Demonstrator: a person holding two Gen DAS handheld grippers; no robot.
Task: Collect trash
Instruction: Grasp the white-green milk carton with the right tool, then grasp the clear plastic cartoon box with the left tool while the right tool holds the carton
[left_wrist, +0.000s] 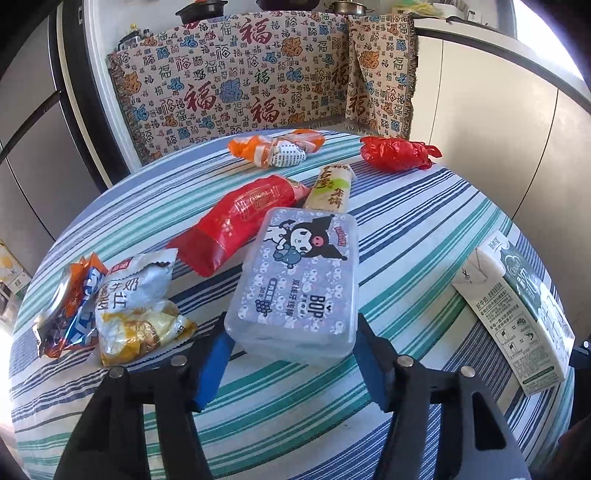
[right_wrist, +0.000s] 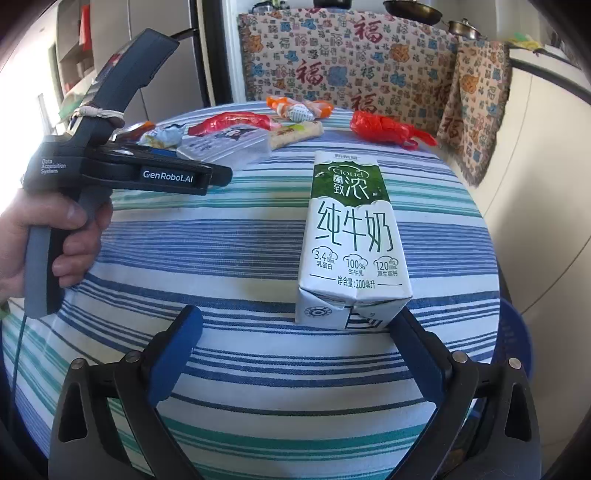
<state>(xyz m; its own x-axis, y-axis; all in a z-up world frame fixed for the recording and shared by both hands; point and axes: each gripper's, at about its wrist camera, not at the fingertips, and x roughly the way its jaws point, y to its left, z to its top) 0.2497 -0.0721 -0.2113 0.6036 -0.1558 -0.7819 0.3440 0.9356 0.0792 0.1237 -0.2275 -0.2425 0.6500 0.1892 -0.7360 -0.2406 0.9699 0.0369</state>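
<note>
On the striped table (left_wrist: 424, 229) the trash lies spread out: at the far left two crumpled snack bags (left_wrist: 122, 302), then a red wrapper (left_wrist: 240, 218), and in the middle a lilac floss box (left_wrist: 299, 280) lying flat with its near end between the fingers of the left gripper (left_wrist: 291, 354). That gripper's jaws stand spread, one on each side of the box and seemingly just shy of it, so nothing is held yet. To grip well, I would push a little further forward so the pads meet the box's long side walls rather than its rounded corners, then close squarely; the smooth plastic could slip or twist under a corner grip. Further right the milk carton (right_wrist: 354, 236) lies on the cloth, its folded base by the right-hand finger of the right gripper (right_wrist: 295, 332), which is also spread wide and empty. It sits off-centre, so shift right before closing.
</note>
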